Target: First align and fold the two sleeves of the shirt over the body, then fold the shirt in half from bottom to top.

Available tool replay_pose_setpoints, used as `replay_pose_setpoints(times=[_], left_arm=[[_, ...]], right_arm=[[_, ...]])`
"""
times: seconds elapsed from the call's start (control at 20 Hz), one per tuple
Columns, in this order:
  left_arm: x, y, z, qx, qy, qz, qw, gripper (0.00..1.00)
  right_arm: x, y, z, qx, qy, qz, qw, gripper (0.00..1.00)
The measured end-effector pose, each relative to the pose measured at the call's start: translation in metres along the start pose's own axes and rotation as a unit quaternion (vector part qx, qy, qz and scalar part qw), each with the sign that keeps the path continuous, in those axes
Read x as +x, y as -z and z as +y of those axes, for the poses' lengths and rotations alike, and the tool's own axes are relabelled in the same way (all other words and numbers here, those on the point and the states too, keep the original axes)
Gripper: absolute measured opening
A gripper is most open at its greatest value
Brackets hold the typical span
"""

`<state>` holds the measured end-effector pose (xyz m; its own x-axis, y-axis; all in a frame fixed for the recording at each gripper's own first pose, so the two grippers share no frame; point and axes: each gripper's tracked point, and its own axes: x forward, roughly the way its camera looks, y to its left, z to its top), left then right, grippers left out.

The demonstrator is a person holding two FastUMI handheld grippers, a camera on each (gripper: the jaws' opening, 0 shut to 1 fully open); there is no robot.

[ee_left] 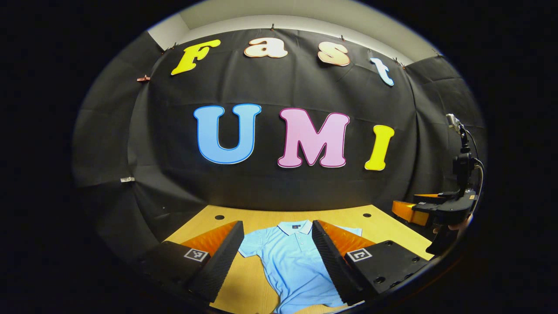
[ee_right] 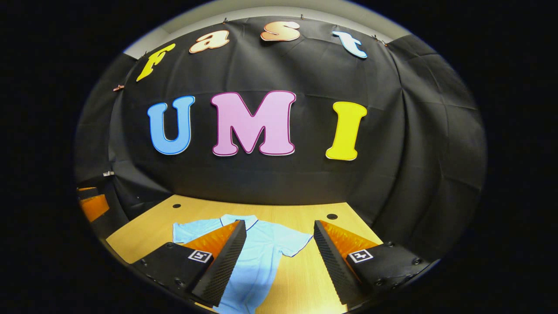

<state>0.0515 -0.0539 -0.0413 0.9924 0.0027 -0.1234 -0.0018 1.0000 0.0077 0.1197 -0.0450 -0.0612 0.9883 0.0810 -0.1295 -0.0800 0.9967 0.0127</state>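
A light blue polo shirt (ee_left: 290, 261) lies flat on the wooden table (ee_left: 383, 224), collar toward the far wall, both short sleeves spread out. My left gripper (ee_left: 277, 231) hovers above it, open, with the collar and chest between its fingers. My right gripper (ee_right: 279, 230) is also open and held above the table, over the shirt (ee_right: 261, 248) and its right sleeve (ee_right: 296, 242). Nothing is gripped by either one. In the left gripper view the right gripper (ee_left: 440, 209) shows at the right edge with a hand behind it.
The table (ee_right: 305, 218) has small dark holes near its far corners (ee_right: 332, 216). Black cloth walls the booth on three sides. Bare wood lies on both sides of the shirt. Part of the left gripper (ee_right: 93, 205) shows at the far left of the right gripper view.
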Motion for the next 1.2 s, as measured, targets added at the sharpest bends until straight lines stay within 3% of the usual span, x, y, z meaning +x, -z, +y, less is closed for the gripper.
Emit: replay_pose_setpoints(times=[0.75,1.2], left_arm=[[0.066,0.026,-0.009,0.004,-0.034,0.035,0.999,1.00],[0.086,0.030,0.007,0.004,-0.062,0.047,0.997,0.99]], right_arm=[[0.124,0.056,-0.044,0.002,0.006,0.067,0.998,0.97],[0.192,0.115,-0.061,0.013,0.011,0.138,0.990,0.97]])
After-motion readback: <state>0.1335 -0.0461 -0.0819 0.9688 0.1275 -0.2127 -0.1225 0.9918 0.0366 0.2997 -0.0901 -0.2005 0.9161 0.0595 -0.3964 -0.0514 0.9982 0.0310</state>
